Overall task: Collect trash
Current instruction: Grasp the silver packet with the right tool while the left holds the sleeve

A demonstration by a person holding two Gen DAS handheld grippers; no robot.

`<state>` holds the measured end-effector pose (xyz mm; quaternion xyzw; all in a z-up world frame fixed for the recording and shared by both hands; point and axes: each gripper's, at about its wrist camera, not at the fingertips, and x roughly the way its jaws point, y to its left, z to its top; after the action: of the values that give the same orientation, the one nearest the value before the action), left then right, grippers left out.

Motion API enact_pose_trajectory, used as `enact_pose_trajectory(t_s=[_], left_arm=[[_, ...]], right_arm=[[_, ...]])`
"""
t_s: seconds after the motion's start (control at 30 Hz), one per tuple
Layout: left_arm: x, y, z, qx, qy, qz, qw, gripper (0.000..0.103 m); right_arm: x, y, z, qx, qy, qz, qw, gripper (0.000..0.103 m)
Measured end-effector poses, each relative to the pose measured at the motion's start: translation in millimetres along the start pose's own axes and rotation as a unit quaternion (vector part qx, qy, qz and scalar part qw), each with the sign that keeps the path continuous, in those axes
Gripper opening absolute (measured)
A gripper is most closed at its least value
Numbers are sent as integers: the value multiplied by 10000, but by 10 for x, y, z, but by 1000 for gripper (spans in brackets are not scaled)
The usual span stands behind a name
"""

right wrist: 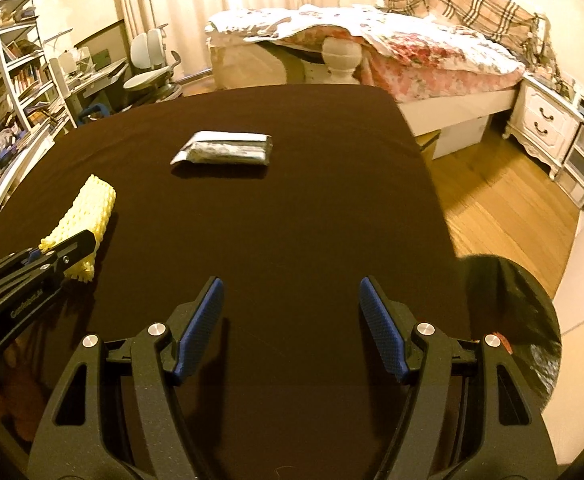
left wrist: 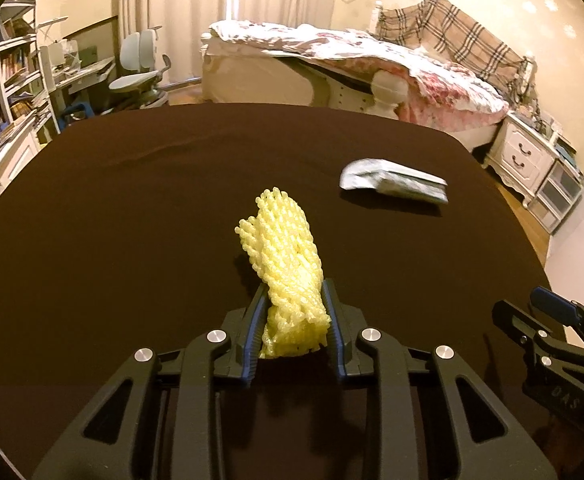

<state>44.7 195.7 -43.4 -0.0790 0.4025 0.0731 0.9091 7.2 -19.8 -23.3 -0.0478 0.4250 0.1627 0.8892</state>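
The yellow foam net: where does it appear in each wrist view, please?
Left wrist view: yellow foam net at centre, clamped between the left hand-held gripper pads.
Right wrist view: lower left edge, beside the same gripper.
Shared landmark: silver packet on the dark table.

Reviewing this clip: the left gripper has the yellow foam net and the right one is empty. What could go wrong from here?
1. The left gripper pinches only the near end of the yellow foam net; most of it sticks out beyond the pads, so the soft mesh may slip free or snag while carried.
2. The right gripper is open and well short of the silver wrapper, which lies flat on the dark tablecloth; the pads might slide over it or pinch cloth.
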Motion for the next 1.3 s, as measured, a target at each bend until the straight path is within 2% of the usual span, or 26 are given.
enact_pose_trajectory(t_s=[0.27,0.63,0.77,0.9,1.07,1.3], left_arm=[[122,244,140,-137,10,184,9997,29],[236,465,258,-290,21,259,9992,29],[276,531,321,-285,19,301,9991,29],[303,565,340,-296,51,297,9991,29],[268,558,304,-211,8,316,9993,29],[247,574,302,-249,-9,305,9992,29]], right_arm=[[368,209,344,-99,88,8,9999,69],[449,148,875,112,-156,-100,9998,69],[526,69,1071,208,-234,-234,9992,69],[789,-48,1238,279,-92,-521,9982,69],[1074,-105,1190,195,341,-735,9965,69],[794,81,835,18,330,-426,9985,74]])
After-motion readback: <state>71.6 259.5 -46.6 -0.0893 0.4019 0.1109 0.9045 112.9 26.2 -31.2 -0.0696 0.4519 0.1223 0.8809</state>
